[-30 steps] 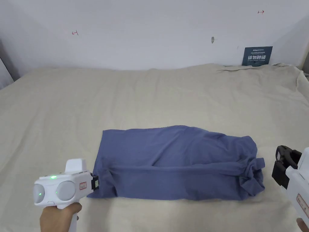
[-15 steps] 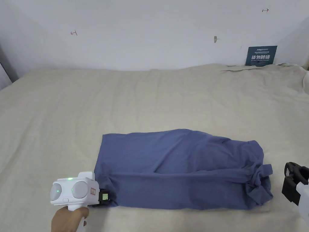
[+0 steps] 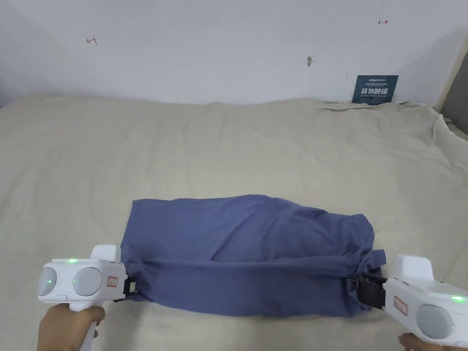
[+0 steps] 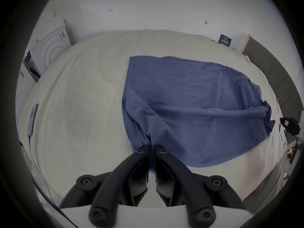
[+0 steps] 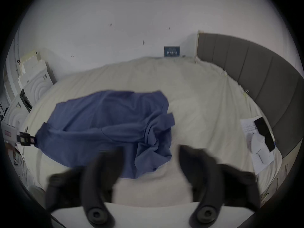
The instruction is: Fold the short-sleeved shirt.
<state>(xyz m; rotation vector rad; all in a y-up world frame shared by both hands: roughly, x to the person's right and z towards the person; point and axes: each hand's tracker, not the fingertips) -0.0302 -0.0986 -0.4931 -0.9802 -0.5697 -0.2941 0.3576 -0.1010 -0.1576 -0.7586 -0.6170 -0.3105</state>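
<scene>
A blue short-sleeved shirt (image 3: 247,256) lies folded lengthwise on the bed, hem end at the left and bunched sleeve end at the right. My left gripper (image 3: 130,289) is at the near left corner. In the left gripper view its jaws (image 4: 152,149) are pressed together with blue cloth (image 4: 189,108) pinched between them. My right gripper (image 3: 365,292) is at the shirt's bunched right end. In the right gripper view its jaws (image 5: 150,149) stand wide apart and blurred, with the crumpled cloth (image 5: 153,149) just ahead of them.
A beige sheet (image 3: 228,151) covers the bed up to a white wall with a dark sign (image 3: 374,89). A grey headboard (image 5: 255,77) stands at the right, with papers and a dark phone (image 5: 264,136) beside it. Another phone on a cable (image 4: 32,118) lies far left.
The right gripper has moved left, from off the shirt up to its bunched right end. The left gripper stays at the near left corner. The camera has shifted.
</scene>
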